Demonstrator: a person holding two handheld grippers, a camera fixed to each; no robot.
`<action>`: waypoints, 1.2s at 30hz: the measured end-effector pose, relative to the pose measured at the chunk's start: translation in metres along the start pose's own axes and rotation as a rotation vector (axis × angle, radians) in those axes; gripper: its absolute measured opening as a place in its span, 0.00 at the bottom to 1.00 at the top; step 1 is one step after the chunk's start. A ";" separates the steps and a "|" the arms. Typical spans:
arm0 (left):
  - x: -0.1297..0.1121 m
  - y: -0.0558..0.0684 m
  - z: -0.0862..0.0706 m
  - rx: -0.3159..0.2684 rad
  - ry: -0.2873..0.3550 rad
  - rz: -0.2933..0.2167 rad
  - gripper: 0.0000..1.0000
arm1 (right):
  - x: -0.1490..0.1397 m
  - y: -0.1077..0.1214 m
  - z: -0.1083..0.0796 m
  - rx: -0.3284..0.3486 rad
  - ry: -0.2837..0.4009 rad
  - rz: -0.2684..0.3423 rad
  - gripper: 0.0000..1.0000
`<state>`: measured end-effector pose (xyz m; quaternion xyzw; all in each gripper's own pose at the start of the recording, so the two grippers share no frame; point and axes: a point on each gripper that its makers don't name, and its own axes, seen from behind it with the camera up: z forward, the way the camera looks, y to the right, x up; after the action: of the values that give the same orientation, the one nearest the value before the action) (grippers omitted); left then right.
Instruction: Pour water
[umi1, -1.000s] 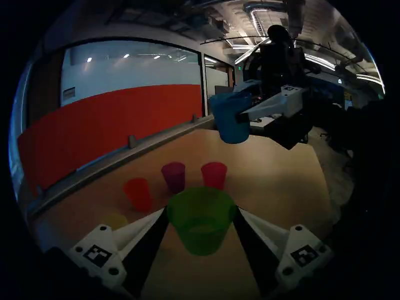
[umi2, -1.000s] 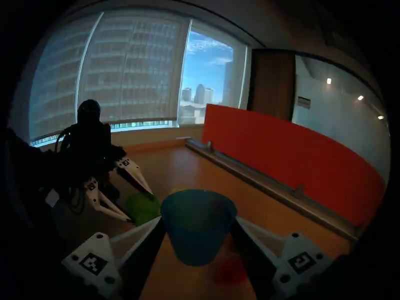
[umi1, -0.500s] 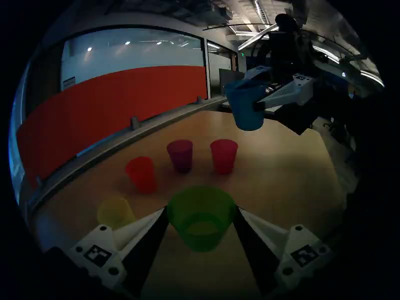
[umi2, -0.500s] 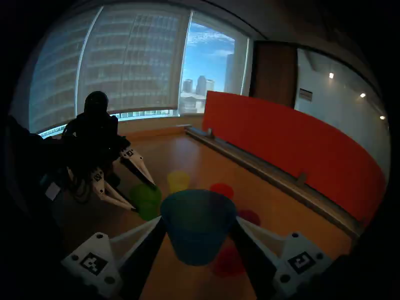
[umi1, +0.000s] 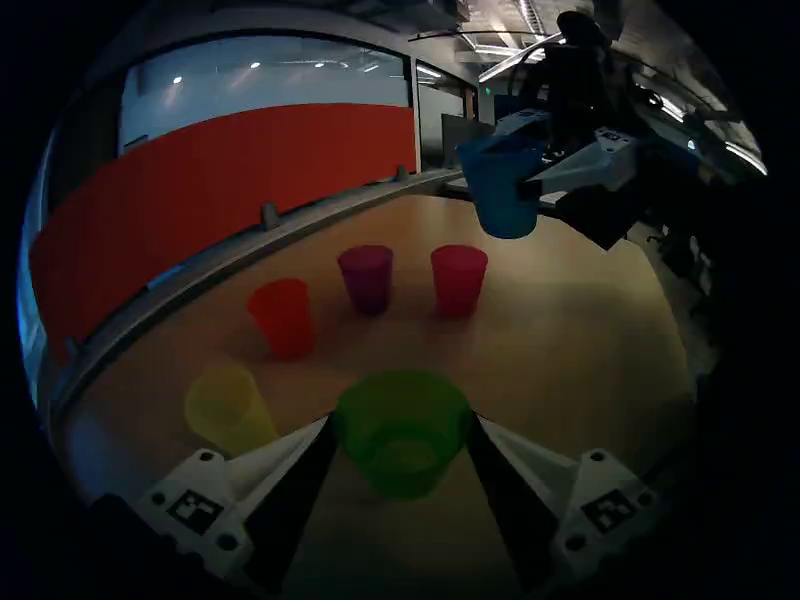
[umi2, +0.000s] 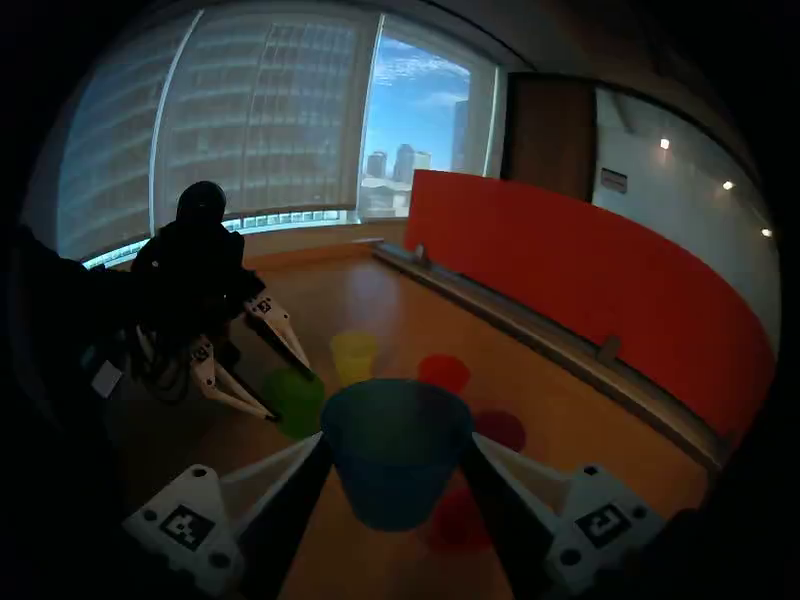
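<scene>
In the left gripper view my left gripper (umi1: 402, 440) is shut on a green cup (umi1: 402, 430), held upright above the wooden table (umi1: 560, 340). Farther off, up right, the other gripper holds a blue cup (umi1: 502, 188) in the air. In the right gripper view my right gripper (umi2: 397, 462) is shut on that blue cup (umi2: 397, 450), upright. The green cup (umi2: 293, 400) hangs in the left gripper's fingers (umi2: 235, 390) to the left. On the table stand a yellow cup (umi1: 228, 405), a red cup (umi1: 283, 317), a purple cup (umi1: 366, 279) and a pink cup (umi1: 458, 280).
A red partition (umi1: 200, 190) with a rail runs along the table's far side. Large windows (umi2: 260, 130) stand behind the person (umi2: 190, 270) holding the grippers. Bare tabletop (umi1: 590, 370) lies to the right of the cups.
Both views have tilted downward, so the standing cups show more fully, and the yellow cup has come into clear sight. Both held cups stay gripped and upright.
</scene>
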<state>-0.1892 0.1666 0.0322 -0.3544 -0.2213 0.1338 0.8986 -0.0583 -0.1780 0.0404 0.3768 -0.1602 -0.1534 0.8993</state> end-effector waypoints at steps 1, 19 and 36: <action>-0.001 0.000 0.001 -0.001 -0.004 -0.002 0.89 | -0.001 0.000 0.000 0.000 0.000 0.001 0.89; -0.017 -0.007 0.010 -0.003 -0.031 -0.019 0.89 | -0.011 0.006 0.004 -0.009 -0.014 0.009 0.89; -0.022 -0.013 0.005 0.008 -0.028 -0.043 0.92 | -0.015 0.003 0.006 -0.009 -0.021 0.014 0.89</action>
<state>-0.2094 0.1515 0.0372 -0.3438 -0.2410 0.1204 0.8996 -0.0740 -0.1732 0.0441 0.3699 -0.1716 -0.1520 0.9003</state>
